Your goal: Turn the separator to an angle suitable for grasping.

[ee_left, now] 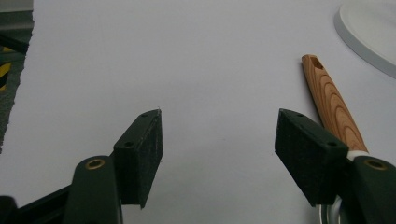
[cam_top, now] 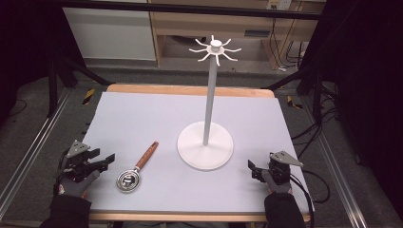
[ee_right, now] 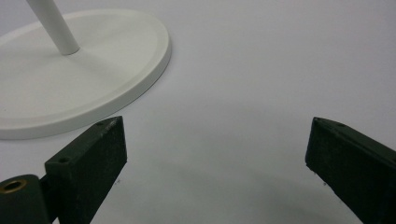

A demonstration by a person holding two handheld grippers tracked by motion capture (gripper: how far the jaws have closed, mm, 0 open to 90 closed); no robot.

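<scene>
The worktop (cam_top: 142, 114) carries a pale grey mat. A white hook stand (cam_top: 207, 114) stands upright right of centre on a round base, its pole topped with radiating hooks. A strainer spoon (cam_top: 137, 167) with a wooden handle and metal bowl lies flat left of the base, apart from it. The left gripper (cam_top: 105, 160) rests near the bowl, fingers (ee_left: 140, 154) wide, holding nothing. The right gripper (cam_top: 253, 169) rests right of the base, fingers (ee_right: 88, 163) wide, empty.
</scene>
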